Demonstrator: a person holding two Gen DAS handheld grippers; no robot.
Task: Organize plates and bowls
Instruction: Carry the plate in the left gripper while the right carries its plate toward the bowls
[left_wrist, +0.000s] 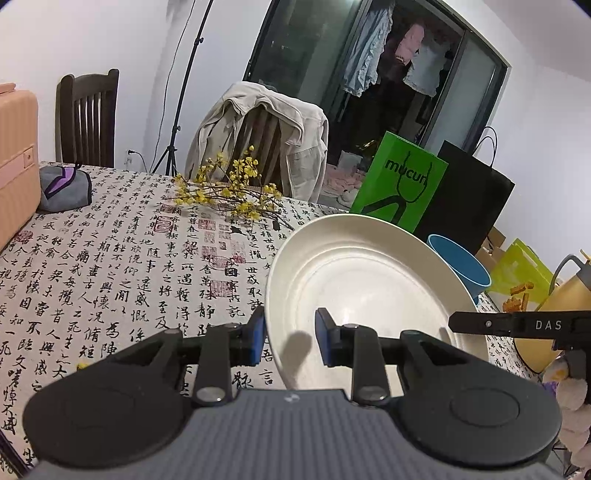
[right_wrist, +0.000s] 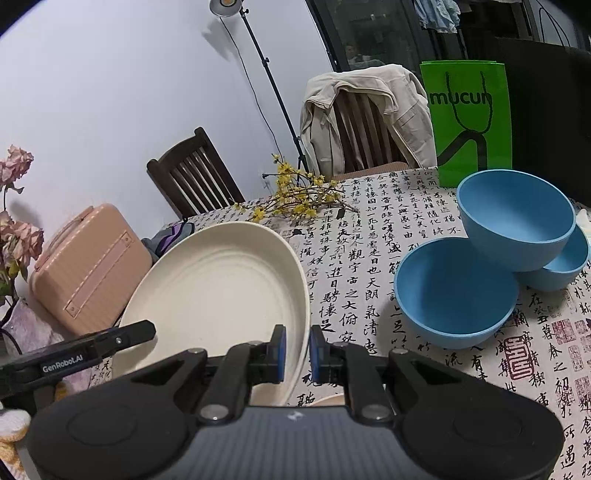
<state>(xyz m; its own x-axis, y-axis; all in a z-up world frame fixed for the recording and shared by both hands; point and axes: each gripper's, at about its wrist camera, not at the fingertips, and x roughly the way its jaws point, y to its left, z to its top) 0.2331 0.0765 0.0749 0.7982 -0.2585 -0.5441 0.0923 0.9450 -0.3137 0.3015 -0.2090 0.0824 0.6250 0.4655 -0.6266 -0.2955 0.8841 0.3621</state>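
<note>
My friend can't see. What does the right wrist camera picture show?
The right gripper pinches the rim of a tilted cream plate above a table covered with a calligraphy tablecloth. Three blue bowls cluster to the right, one propped on the other two. The left gripper reaches the plate's far side.

Plate (right_wrist: 218, 284) tilted, rim between right gripper (right_wrist: 295, 350) fingers, rest of plate left of it. Left gripper (left_wrist: 290, 334) straddles plate's opposite rim. Three bowls (right_wrist: 456, 291) on table (right_wrist: 369, 236) ahead right of right gripper, one bowl propped on other two. Flower sprig (right_wrist: 295, 195) farther ahead. Case (right_wrist: 88, 266) far left. Bag (right_wrist: 469, 122) behind bowls. Chair with jacket (right_wrist: 365, 118) beyond table.
</note>
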